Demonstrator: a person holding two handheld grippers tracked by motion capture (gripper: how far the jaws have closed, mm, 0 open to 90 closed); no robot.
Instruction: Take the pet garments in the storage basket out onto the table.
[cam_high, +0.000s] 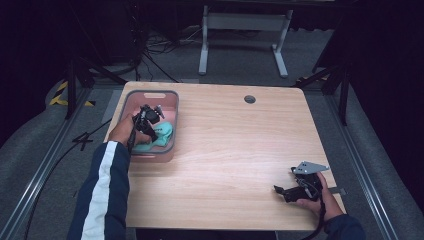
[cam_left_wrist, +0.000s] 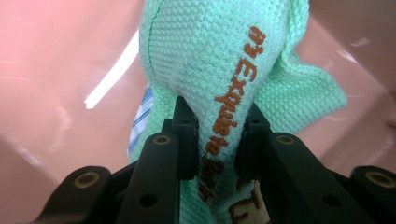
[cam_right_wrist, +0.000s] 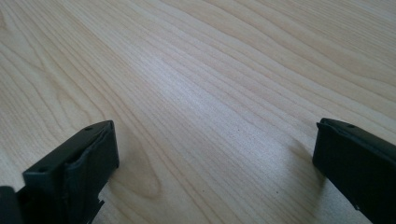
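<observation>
I see the mint-green knitted sock with orange lettering lying inside the pink rectangular plastic basket, toward the basket's near right part, and it is pinched in my left gripper. In the left gripper view the two black jaws stand close together with the knit squeezed between them, the lettered band running down through the narrow space, so that gripper is clamped on the sock. Just beside the sock, at its lower left in that view, a scrap of blue-and-white striped fabric peeks out from under it; I cannot tell what it belongs to. The basket's glossy pink walls rise around the sock on every side, and the left hand reaches over the basket's near rim, its dark sleeve with a white stripe trailing back from there. The basket sits at the far left part of the light wooden table, with a round grey cable hole off to the basket's right near the table's far edge. My right gripper is well apart from the basket, near the table's near right corner, low over bare wood; its jaws are spread wide with nothing between them, and they cast soft shadows on the grain.
</observation>
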